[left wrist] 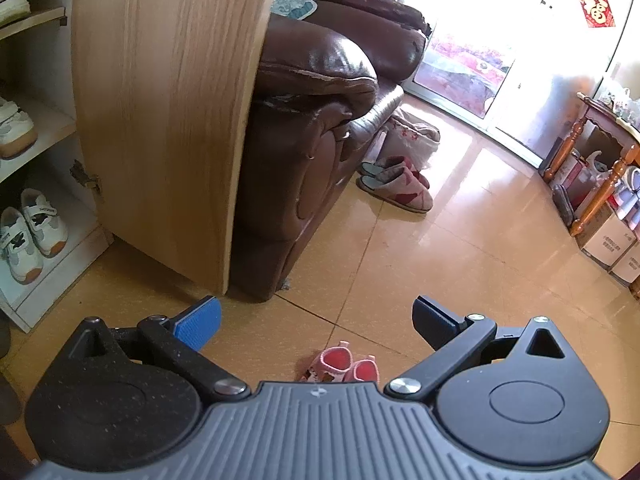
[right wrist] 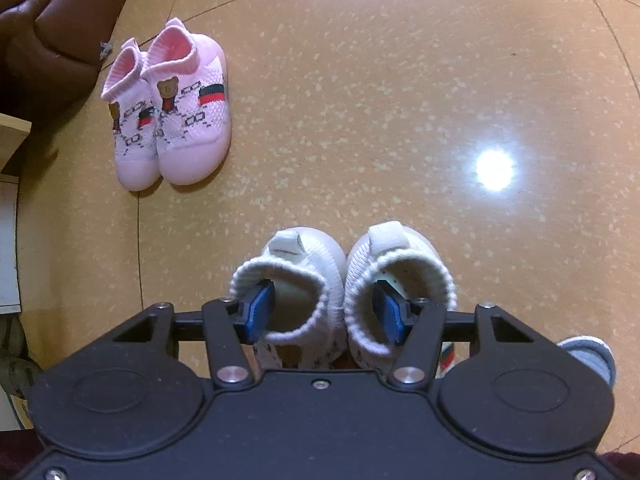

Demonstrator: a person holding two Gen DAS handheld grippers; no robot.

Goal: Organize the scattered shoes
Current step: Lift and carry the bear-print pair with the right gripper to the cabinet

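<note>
Right gripper (right wrist: 326, 312) points steeply down at a white pair (right wrist: 344, 280) of small knit shoes standing side by side on the floor (right wrist: 400, 100). One finger sits inside each shoe's opening, so both inner collars lie between the fingers (right wrist: 260, 312); whether the pads press them cannot be told. A pink pair (right wrist: 172, 120) stands together well apart, near the sofa (right wrist: 48, 20). Left gripper (left wrist: 316, 320) hangs above the floor, fingers spread wide and empty. Beside it, the cabinet (left wrist: 36, 200) door (left wrist: 160, 120) stands open, with white trainers (left wrist: 32, 232) on a low shelf.
</note>
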